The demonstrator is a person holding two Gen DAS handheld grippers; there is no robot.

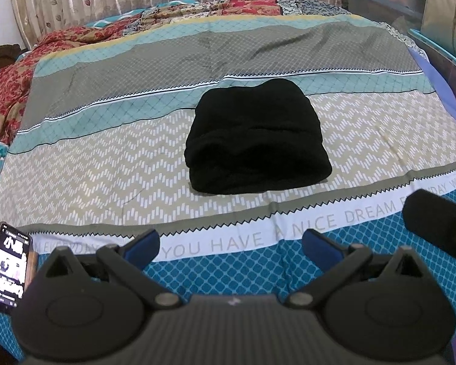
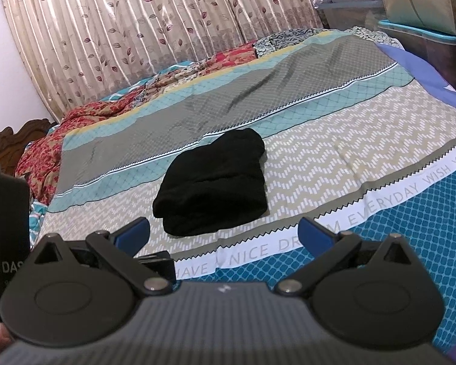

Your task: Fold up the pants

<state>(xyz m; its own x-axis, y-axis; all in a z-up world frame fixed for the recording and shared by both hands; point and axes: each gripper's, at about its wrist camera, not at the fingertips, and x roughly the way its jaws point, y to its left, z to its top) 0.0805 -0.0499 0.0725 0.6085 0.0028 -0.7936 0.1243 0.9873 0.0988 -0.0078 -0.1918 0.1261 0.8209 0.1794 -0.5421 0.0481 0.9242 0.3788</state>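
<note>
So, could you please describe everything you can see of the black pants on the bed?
The black pants are a compact, folded bundle of soft, fuzzy-looking fabric, several layers thick, with rounded edges and a bulging far end. They lie flat on the patterned bedsheet, across its zigzag band and teal stripe. Only the sheet touches them; both tongs sit open and apart from them.

1. The bed [image 1: 106, 158] has a striped sheet with zigzag, grey, light blue and dark blue bands.
2. White words run along the sheet near the front edge.
3. The black pants [image 1: 257, 140] [image 2: 215, 182] lie folded in a small thick pile near the middle of the bed.
4. A red flowery blanket [image 1: 12, 82] [image 2: 45, 152] is bunched up along the left edge and the far edge.
5. A phone [image 1: 10, 269] with its screen lit is at the front left corner.
</note>
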